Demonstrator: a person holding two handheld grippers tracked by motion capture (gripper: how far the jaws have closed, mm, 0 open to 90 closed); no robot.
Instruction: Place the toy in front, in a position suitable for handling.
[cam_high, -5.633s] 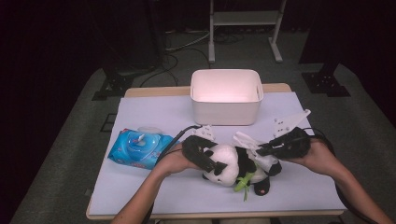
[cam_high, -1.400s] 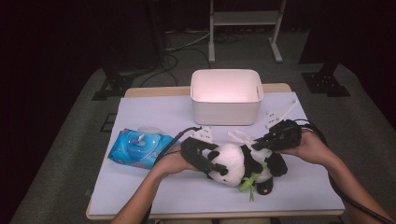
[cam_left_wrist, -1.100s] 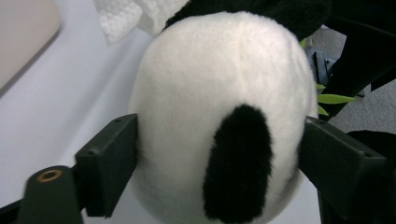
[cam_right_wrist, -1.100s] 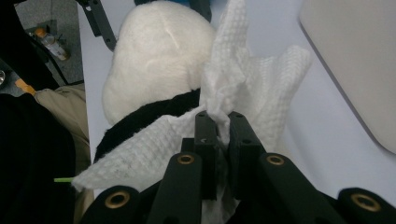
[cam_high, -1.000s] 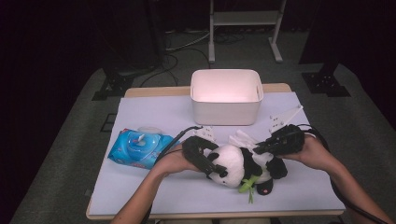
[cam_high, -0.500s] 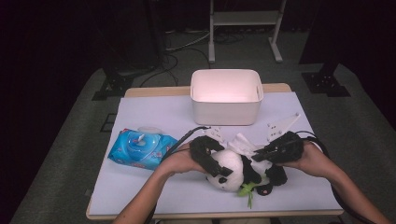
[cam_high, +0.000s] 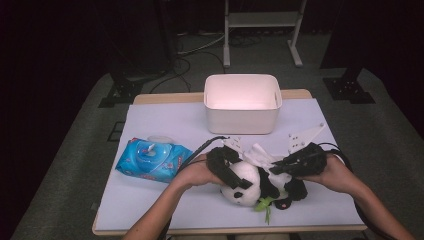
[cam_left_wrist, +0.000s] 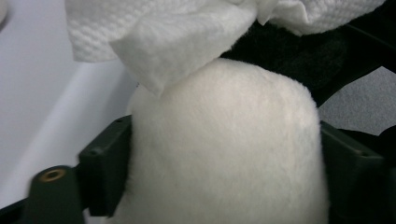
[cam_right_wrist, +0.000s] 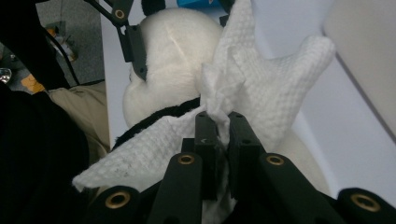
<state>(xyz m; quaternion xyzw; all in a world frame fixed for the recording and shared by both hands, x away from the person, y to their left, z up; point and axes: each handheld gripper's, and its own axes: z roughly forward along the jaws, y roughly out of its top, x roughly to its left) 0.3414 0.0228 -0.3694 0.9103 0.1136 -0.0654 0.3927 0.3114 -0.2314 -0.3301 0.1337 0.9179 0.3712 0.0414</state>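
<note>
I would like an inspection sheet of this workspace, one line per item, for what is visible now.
Surface: pale lavender table cover, wooden edge behind.
Job's things: black-and-white plush panda lying near the front; white textured wipe on it.
Clutter: blue soft wipes pack at left; empty white plastic bin at back.
Grippers: left gripper straddles the panda's head, jaws just closing; right gripper shut on the wipe.
Cables: black cable trailing from the left gripper.
Surroundings: grey carpet, white metal stand behind.
</note>
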